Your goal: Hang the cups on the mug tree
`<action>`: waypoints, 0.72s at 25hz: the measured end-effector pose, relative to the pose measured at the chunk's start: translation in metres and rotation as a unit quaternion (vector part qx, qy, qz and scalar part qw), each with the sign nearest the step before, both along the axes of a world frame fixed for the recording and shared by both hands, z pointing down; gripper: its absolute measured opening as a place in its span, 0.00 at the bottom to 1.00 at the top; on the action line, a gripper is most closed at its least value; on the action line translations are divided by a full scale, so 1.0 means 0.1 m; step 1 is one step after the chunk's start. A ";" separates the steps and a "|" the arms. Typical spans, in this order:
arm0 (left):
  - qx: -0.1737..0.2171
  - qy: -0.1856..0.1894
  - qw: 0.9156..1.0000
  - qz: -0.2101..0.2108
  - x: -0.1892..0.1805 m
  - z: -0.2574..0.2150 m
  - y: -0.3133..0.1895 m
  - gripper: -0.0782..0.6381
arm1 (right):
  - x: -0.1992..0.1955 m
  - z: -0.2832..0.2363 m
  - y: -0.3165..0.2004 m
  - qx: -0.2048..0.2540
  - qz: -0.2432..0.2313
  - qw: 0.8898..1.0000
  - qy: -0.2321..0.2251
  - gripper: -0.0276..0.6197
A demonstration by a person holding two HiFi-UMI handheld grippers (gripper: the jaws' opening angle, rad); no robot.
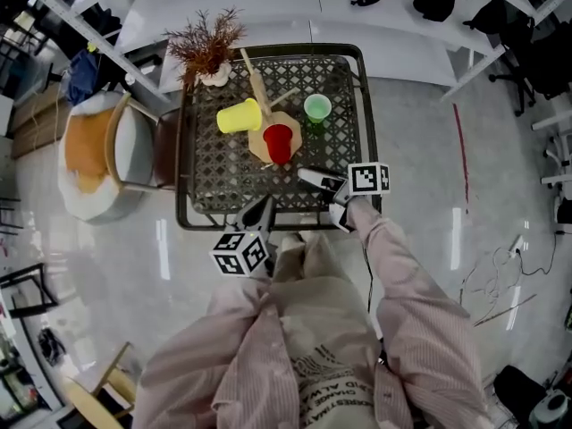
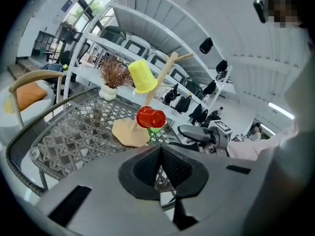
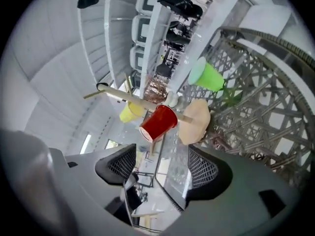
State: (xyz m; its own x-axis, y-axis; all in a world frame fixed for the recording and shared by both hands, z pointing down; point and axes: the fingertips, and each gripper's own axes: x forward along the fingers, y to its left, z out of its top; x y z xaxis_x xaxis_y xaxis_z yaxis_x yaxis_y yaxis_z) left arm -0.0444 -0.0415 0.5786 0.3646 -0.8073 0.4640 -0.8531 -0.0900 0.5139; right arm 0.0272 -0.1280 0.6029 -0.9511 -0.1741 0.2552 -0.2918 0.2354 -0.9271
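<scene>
Head view is showing your left gripper [image 1: 262, 208] hovering over the near edge of the table [image 1: 214, 179], jaws pressed together on nothing. On the tree [image 1: 255, 79], the yellow cup [image 1: 239, 116] and red cup [image 1: 278, 141] are already hanging; the green cup [image 1: 317, 107] is standing mouth up just right of it. Your right gripper [image 1: 315, 178] is hovering near it, jaws spread and empty, so you are probably going for green next: reaching forward, pinching its rim, lifting it to a free peg. The black lattice top is sitting over a glossy pale floor [image 1: 429, 195], with a chair [image 1: 98, 150] at left and a dried plant [image 1: 206, 43] at the far corner.
</scene>
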 end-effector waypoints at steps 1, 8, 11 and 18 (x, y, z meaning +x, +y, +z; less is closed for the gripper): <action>0.001 -0.001 1.000 0.006 0.01 0.00 0.03 0.11 | 0.04 -0.01 -0.02 0.015 0.014 1.000 0.007 0.54; 0.005 -0.003 1.000 0.019 -0.01 0.00 0.13 0.11 | 0.25 -0.07 -0.10 0.088 0.101 0.989 0.057 0.53; 0.011 -0.002 1.000 0.027 0.03 -0.03 0.10 0.11 | 0.33 -0.13 -0.17 0.124 0.118 0.981 0.087 0.53; 0.009 0.001 0.999 0.031 0.11 -0.02 0.06 0.11 | 0.43 -0.16 -0.24 0.147 0.117 0.976 0.109 0.53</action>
State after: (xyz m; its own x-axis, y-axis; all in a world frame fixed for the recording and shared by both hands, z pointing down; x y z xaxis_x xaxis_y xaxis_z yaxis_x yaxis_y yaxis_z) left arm -0.0337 -0.0359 0.5768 0.4159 -0.7908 0.4489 -0.8441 -0.1520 0.5142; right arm 0.0705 -0.1523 0.5874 -0.8050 -0.4765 0.3534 -0.5526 0.3854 -0.7390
